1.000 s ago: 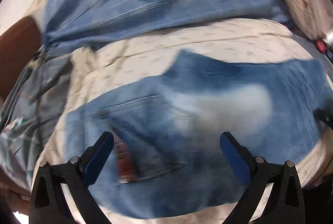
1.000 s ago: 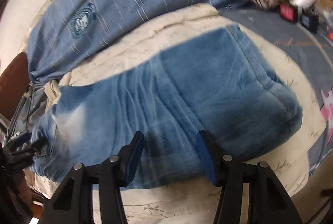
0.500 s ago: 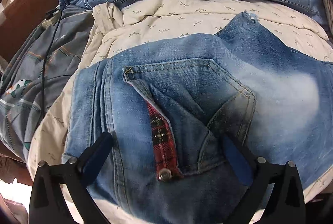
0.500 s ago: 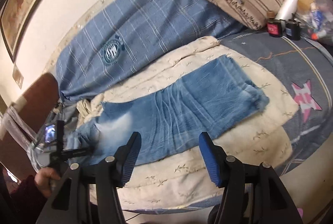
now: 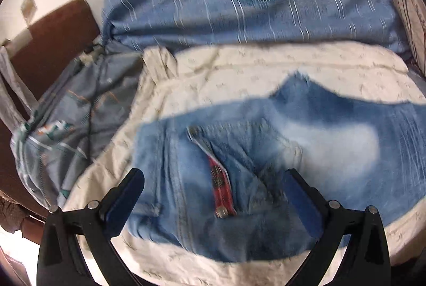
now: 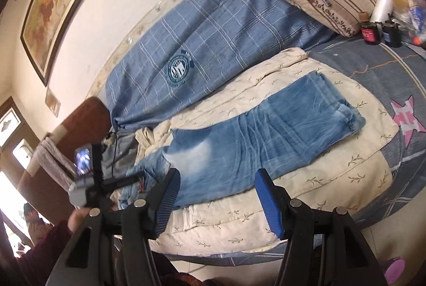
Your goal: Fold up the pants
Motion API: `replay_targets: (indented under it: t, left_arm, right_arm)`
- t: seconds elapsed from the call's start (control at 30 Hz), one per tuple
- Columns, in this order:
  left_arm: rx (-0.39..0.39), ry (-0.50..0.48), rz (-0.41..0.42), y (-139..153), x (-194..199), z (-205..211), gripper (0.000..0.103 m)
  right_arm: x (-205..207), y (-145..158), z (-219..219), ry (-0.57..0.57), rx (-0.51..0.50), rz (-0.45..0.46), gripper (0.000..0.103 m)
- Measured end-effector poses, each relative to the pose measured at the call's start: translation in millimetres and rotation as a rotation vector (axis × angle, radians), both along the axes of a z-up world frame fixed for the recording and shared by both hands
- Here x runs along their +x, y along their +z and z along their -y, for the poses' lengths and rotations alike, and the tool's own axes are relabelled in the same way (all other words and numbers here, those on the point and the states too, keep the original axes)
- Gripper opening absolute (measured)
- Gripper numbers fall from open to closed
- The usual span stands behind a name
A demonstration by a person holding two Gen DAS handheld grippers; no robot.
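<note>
- Here the jeans (image 6: 255, 142) lie flat on the cream quilt (image 6: 332, 179), leg on leg, not yet folded across their length.
- Their long axis runs from the waist at the quilt's left end to the hems (image 6: 346, 113) near its far right end.
- The left gripper (image 5: 214, 186) hovers right over the waist end, fingers spread wide and holding nothing; the back pocket (image 5: 239, 161) with its red plaid flap sits between them.
- The right gripper (image 6: 217, 195) hangs well back from the quilt, above its near edge, fingers likewise apart and empty.
- So the left is nearer the cloth; the hems lie far from both, on the right gripper's side.
- The right view shows the full length of the jeans and the left gripper (image 6: 127, 181) at the waist; the left view, blurred, shows only the seat and pocket detail.
</note>
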State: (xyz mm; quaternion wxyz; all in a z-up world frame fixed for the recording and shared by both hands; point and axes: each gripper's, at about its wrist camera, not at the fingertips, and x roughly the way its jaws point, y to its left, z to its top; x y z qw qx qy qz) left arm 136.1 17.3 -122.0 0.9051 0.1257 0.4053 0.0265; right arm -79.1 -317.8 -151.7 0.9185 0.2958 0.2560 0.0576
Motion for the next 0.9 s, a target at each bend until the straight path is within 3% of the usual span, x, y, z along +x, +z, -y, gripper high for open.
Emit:
replay_targets:
  t: [0.13,0.23,0.33,0.57,0.9]
  left_arm:
    - [-0.011,0.042,-0.054,-11,20,-6,0.103]
    - [0.029,0.064,-0.098,-34,26,-12,0.103]
    - [-0.016,0.088,-0.137,-48,26,-25,0.103]
    - [-0.036,0.106,-0.084,-40,29,-42,0.103]
    - [-0.057,0.101,-0.086,-49,26,-48,0.103]
  right_arm:
    - [1,3,0,-0.002,0.005,-0.005,0.062]
    - [0,12,-5,0.001,-0.006,0.007,0.062]
    - [-2,19,-16,0.017,-0.034,0.007,0.062]
    - [3,23,-36,0.035,-0.071,-0.026,0.062]
    - [3,33,-49,0.049,-0.115,-0.021,0.062]
